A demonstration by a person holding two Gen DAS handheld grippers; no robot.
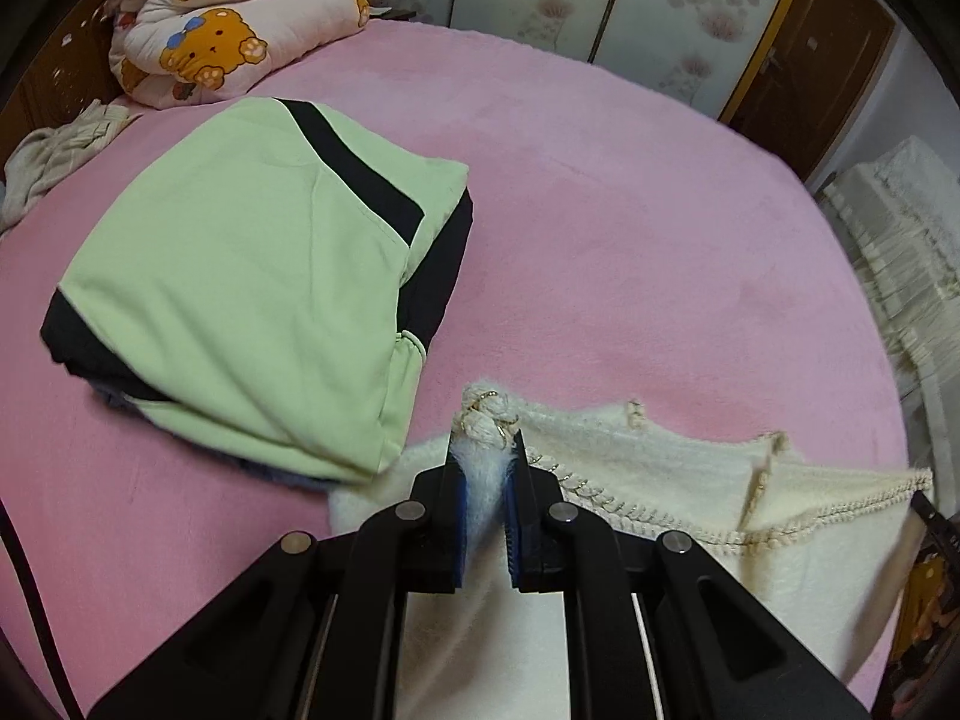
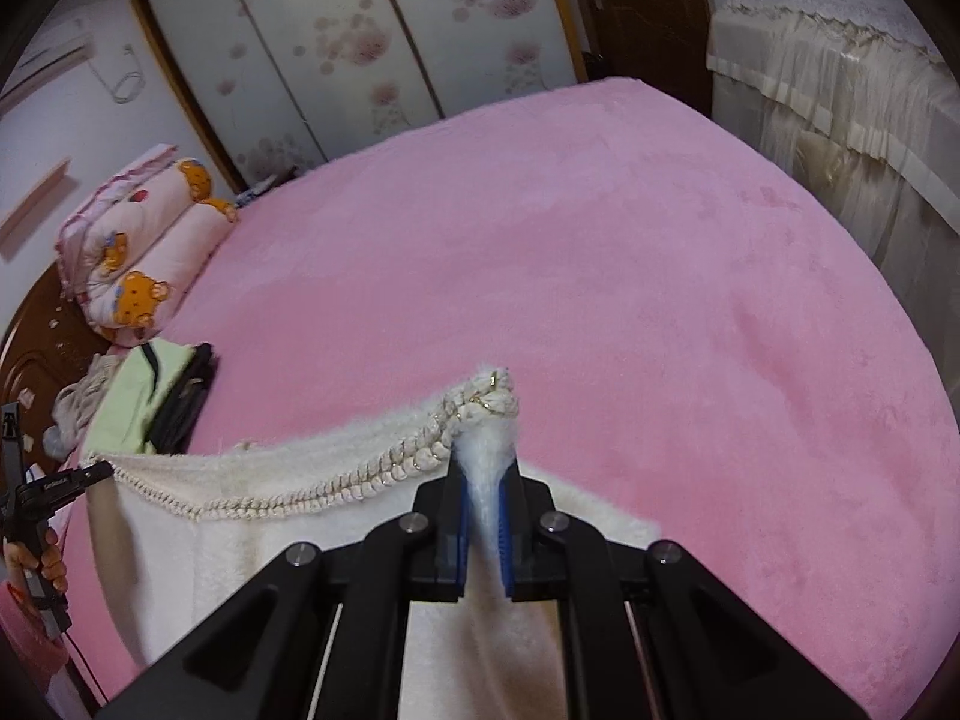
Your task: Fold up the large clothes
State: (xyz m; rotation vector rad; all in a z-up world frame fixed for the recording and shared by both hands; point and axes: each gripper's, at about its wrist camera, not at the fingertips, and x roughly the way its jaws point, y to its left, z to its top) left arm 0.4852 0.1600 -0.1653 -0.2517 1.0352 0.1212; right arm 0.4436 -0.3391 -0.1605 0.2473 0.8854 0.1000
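Note:
A cream fuzzy garment (image 1: 690, 480) with a braided, gold-ringed trim hangs stretched between my two grippers over the pink bed (image 1: 630, 228). My left gripper (image 1: 487, 450) is shut on one trimmed corner of it. My right gripper (image 2: 486, 456) is shut on the other trimmed corner, and the garment (image 2: 270, 516) sags leftward to the left gripper (image 2: 90, 471), seen at the left edge. The trim edge runs taut between the two corners; the cloth below the jaws is hidden.
A folded green and black garment (image 1: 252, 288) lies on the bed left of the left gripper, also seen in the right wrist view (image 2: 144, 402). A rolled bear-print quilt (image 1: 240, 30) and a beige cloth (image 1: 54, 162) lie at the headboard. A lace-covered piece of furniture (image 2: 840, 90) stands right.

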